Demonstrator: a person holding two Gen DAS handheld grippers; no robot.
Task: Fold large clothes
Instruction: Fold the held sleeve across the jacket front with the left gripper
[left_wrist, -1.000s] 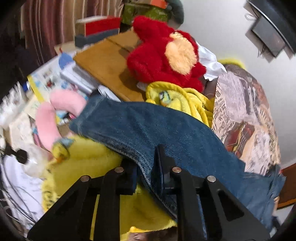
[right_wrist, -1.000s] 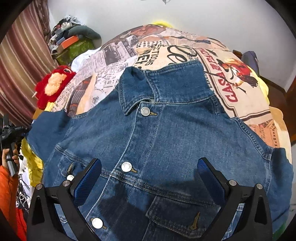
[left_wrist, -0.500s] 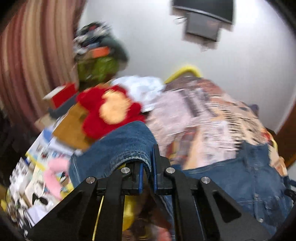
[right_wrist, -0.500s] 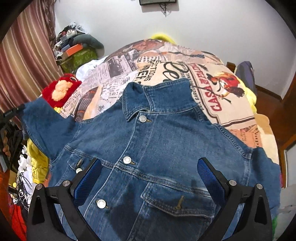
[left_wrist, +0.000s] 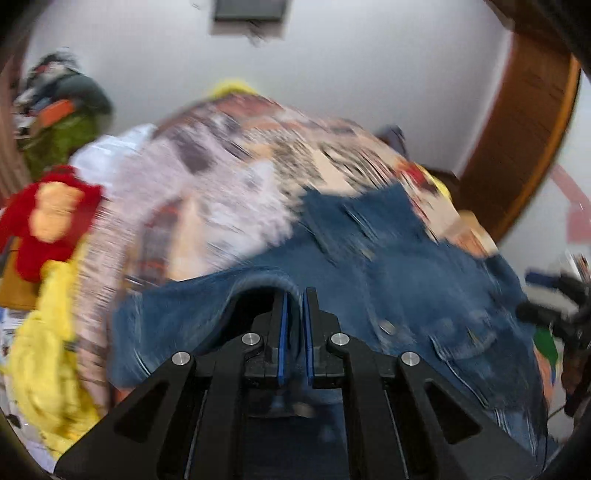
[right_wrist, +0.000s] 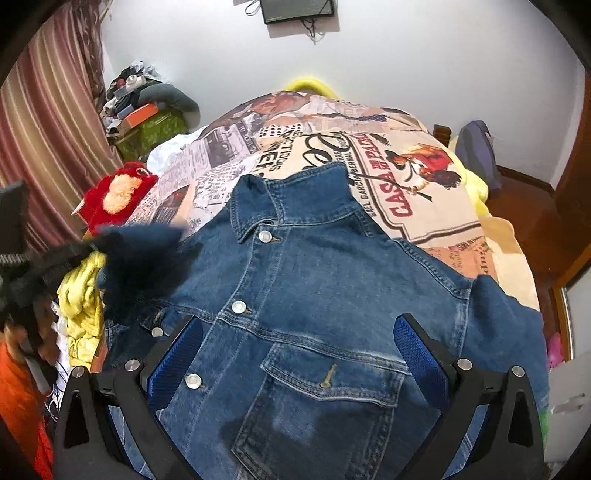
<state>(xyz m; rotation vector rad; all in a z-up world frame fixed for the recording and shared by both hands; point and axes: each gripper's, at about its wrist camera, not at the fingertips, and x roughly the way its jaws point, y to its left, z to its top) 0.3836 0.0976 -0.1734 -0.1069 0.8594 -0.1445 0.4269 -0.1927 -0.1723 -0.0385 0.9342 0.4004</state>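
A blue denim jacket (right_wrist: 314, 295) lies front up on the bed, collar at the far end, buttons shut. My left gripper (left_wrist: 294, 295) is shut on the cuff of the jacket's left sleeve (left_wrist: 258, 284) and holds it raised over the jacket's left side; the view is motion-blurred. In the right wrist view that sleeve (right_wrist: 144, 254) shows lifted and blurred at the left. My right gripper (right_wrist: 299, 347) is open wide, above the jacket's lower front and chest pocket (right_wrist: 325, 376), holding nothing.
The bed has a newspaper-print cover (right_wrist: 406, 192). A red plush toy (right_wrist: 118, 192) and yellow cloth (right_wrist: 81, 295) lie at the bed's left edge. Cluttered boxes (right_wrist: 147, 122) stand by a striped curtain. A wooden door (left_wrist: 517, 129) is at the right.
My left gripper has lifted the sleeve cuff from the left side pile and swung it right, over the jacket. My right gripper has pulled back a little and stays open.
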